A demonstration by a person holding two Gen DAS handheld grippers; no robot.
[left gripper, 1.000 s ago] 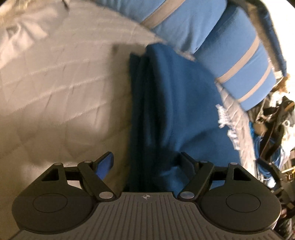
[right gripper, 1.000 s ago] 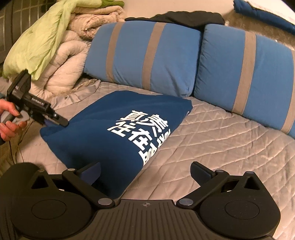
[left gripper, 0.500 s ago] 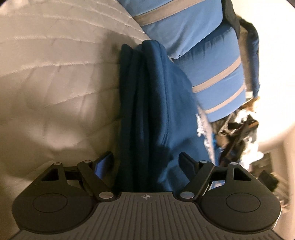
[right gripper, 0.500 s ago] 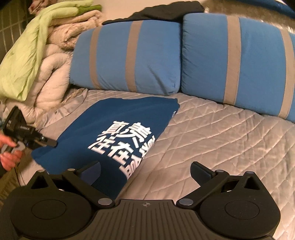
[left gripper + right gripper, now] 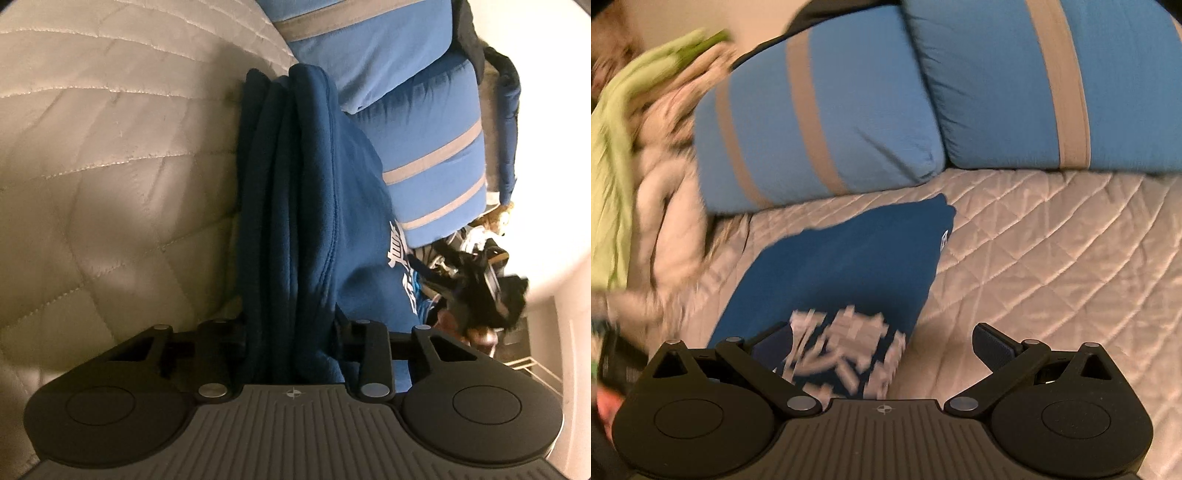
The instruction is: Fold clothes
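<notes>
Change: the left gripper point(image 5: 290, 334) has brought its fingers in from wide apart, and the right gripper point(image 5: 882, 341) has swung across the bed.
Left fingers: closing on the stacked edge of the folded blue shirt point(image 5: 295, 206), cloth between them.
Right fingers: wide apart, holding nothing, above the shirt's white print.
Shirt: on the quilted bed point(image 5: 1052, 258), near striped blue pillows point(image 5: 827, 122).

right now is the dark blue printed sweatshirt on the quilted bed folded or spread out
Folded. The dark blue printed sweatshirt shows several stacked layers along its edge in the left wrist view, and lies as a compact rectangle on the quilted bed.
</notes>
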